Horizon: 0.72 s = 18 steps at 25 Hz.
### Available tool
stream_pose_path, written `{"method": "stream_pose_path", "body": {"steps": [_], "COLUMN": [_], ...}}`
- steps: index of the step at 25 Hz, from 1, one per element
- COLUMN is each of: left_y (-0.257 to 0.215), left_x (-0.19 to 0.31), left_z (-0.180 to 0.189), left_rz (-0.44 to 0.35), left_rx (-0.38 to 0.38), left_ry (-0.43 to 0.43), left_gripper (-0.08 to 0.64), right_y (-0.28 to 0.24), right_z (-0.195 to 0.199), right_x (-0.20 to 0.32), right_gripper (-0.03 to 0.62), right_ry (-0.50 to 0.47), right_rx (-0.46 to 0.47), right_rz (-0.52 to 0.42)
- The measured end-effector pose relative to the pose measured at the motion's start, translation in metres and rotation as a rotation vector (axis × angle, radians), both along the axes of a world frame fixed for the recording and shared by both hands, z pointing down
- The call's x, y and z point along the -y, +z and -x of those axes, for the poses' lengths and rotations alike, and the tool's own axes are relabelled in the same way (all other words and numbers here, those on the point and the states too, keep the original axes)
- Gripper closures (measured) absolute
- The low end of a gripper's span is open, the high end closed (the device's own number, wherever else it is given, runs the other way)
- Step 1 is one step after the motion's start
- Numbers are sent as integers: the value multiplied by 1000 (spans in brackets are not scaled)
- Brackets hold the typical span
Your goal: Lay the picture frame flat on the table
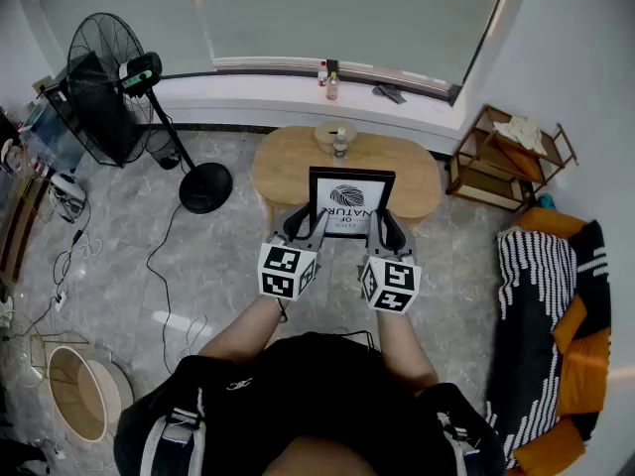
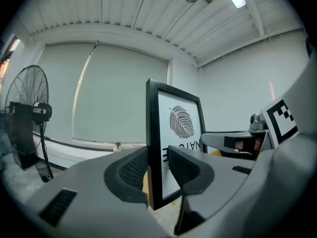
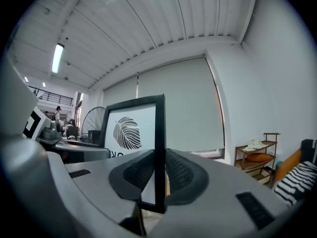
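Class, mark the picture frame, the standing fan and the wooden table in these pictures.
picture frame (image 1: 351,202): head view, on its leaf print.
standing fan (image 1: 102,85): head view, on the wire guard.
wooden table (image 1: 419,178): head view, bare top right of the frame.

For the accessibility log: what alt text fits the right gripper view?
The right tool clamps the edge of an upright black picture frame with a leaf print; a blind-covered window and wooden shelf stand behind.

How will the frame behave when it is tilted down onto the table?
The frame looks stiff and thin, so it probably will not bend. Standing upright on its narrow edge, it may tip easily. Its front could be glass: likely fragile.
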<state>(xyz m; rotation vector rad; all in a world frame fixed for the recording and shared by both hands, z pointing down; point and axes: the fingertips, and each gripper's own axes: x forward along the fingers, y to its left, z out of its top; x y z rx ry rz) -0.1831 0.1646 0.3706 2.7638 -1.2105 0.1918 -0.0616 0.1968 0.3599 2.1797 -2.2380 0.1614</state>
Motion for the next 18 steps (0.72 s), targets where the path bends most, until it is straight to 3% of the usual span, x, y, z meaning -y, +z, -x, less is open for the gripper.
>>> {"method": "stream_pose_path", "body": {"steps": [9,18], "left_y": [1,1], "left_x": [-2,1], "left_z": [-5,-37], "left_rz": [7,10], "left_rx": [3,26], "left_ry": [2,-17], "left_gripper": [419,419], "right_y": [0,2], "right_z": [-4,-37], "right_x": [-3,2], "right_gripper": [508,506], "right_ry": [-13,-44], "right_rx": [28,57], "right_rz": [-19,-21]}}
